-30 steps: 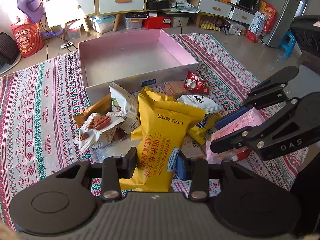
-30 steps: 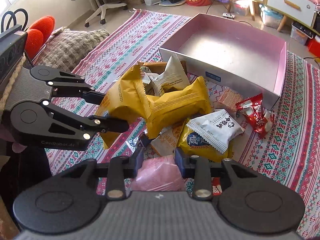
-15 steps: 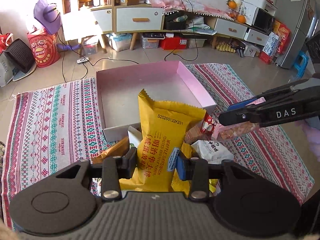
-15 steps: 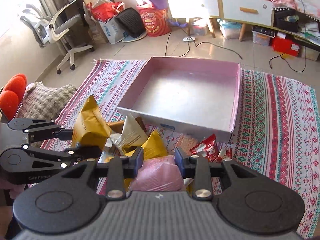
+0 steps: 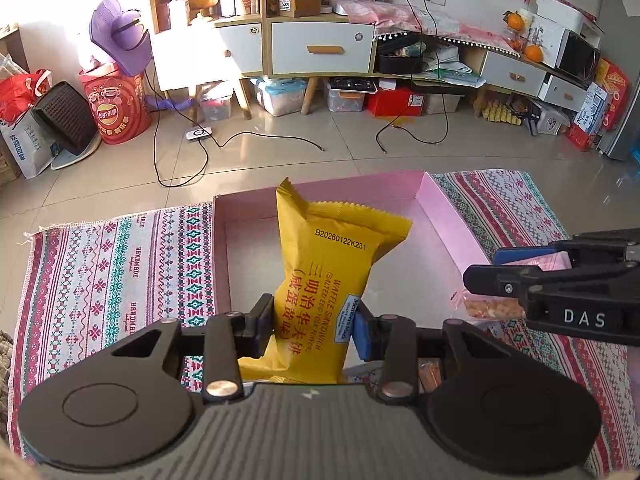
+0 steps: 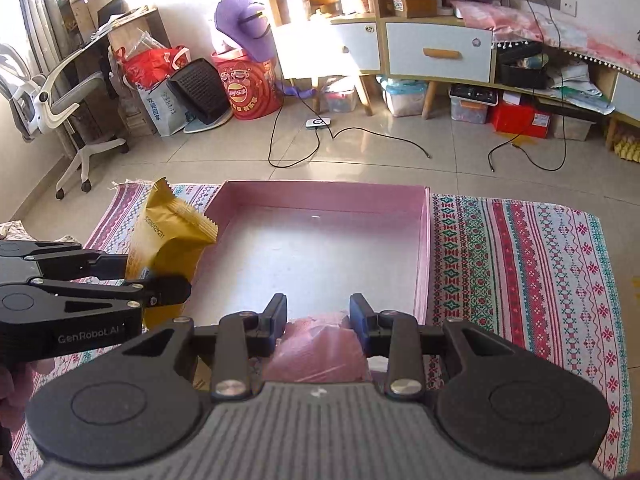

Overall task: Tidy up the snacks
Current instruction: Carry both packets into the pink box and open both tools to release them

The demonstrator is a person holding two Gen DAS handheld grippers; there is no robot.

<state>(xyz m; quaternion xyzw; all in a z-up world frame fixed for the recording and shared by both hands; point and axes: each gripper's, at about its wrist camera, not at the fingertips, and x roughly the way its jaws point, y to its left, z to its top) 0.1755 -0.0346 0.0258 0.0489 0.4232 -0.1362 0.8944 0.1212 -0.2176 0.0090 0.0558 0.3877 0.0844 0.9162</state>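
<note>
We've got 2 snacks in the air, both near the pink box [image 6: 320, 200], our landmark for everything here.

Left gripper [image 5: 314, 320]: jaws partly closed, pinching the yellow waffle packet [image 5: 332, 276] near its lower end. Its long axis runs out along the fingers, top crimp reaching over the box interior. From the right wrist cam the packet [image 6: 168, 240] sits at the box's left wall, roughly over the rim.

Right gripper [image 6: 318, 316]: jaws narrower, clamped on a pink translucent pouch [image 6: 320, 348], which bulges back toward the cam. From the left wrist cam that gripper [image 5: 516, 272] is at the box's right wall, w/ the pouch's orange contents hanging just outside it.

The box floor looks bare, so there's open room inside; walls are low. We judge both hands abt equally near. The drop turns on getting each snack fully past its own wall: left packet inward from the left wall, right pouch inward over the near-right corner. The patterned rug [image 6: 520, 260] flanks the box on both sides. The jaws sit well apart, so no clash likely.
</note>
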